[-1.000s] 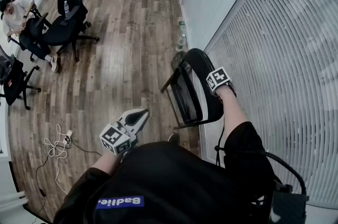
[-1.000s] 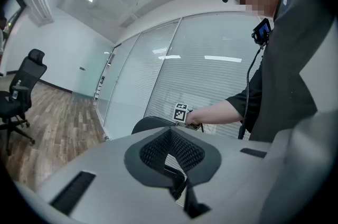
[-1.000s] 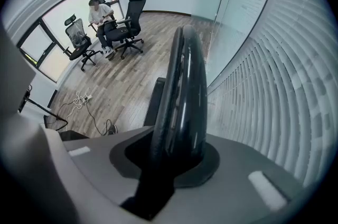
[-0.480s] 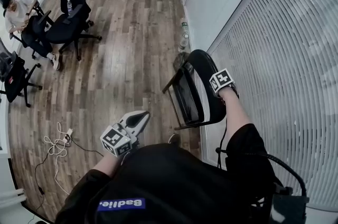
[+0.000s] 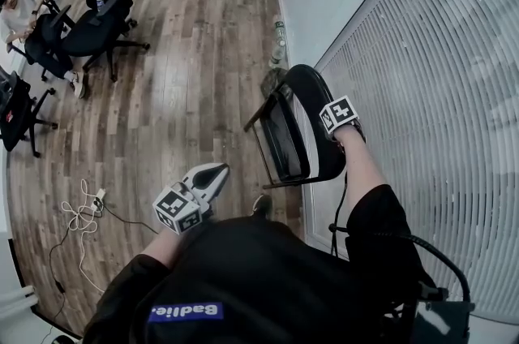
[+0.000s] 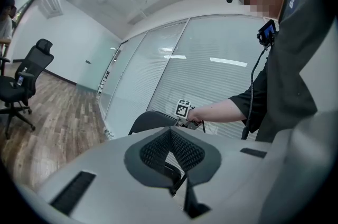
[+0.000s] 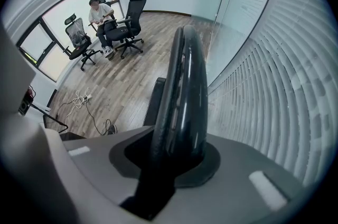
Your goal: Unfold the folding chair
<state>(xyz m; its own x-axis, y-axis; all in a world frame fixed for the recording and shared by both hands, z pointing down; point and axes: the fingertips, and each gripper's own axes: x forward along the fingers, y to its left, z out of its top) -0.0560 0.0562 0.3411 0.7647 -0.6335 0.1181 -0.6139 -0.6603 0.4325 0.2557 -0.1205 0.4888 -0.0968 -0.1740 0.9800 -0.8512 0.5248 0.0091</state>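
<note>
The black folding chair (image 5: 285, 135) stands folded, its seat flat against the back, beside the blind-covered wall. My right gripper (image 5: 334, 131) points down onto the top of its backrest (image 7: 182, 80). In the right gripper view the right gripper (image 7: 177, 157) has the rounded back edge filling the gap between its jaws, gripped. My left gripper (image 5: 212, 174) hangs free in front of my torso, left of the chair and apart from it. In the left gripper view the left gripper (image 6: 170, 136) is shut on nothing, and the chair (image 6: 150, 122) lies beyond it.
The glass wall and white blinds (image 5: 422, 91) run close along the chair's right. Bottles (image 5: 277, 42) stand at the wall's foot. Black office chairs (image 5: 93, 10) and a seated person (image 5: 16, 6) are far left. A white cable with a power strip (image 5: 81, 212) lies on the wood floor.
The left gripper has sunk slightly, still shut. The right gripper keeps its hold on the chair back, and the chair stands as before. The head view has shifted a little.
</note>
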